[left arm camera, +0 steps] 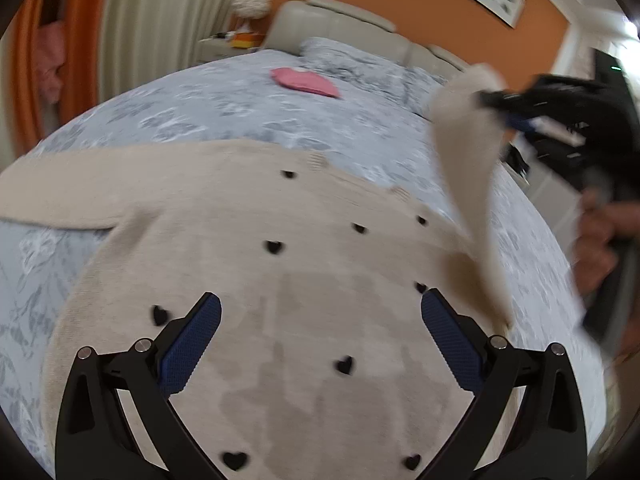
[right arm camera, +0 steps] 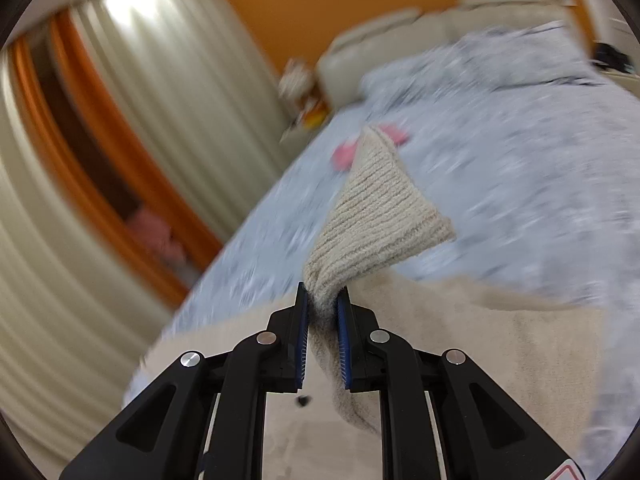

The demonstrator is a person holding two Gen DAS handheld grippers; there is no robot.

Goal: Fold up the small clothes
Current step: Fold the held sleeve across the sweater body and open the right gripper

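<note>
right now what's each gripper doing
left gripper: open, empty, over the beige sweater
right gripper: shut on the sweater's sleeve

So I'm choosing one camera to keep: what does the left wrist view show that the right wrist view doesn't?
Only the left wrist view: the sweater spread flat with black hearts, the open left gripper above it, and the other sleeve lying flat.
Only the right wrist view: the ribbed cuff pinched in the right gripper.
Both: the lifted sleeve, bed, pink item, headboard.
</note>
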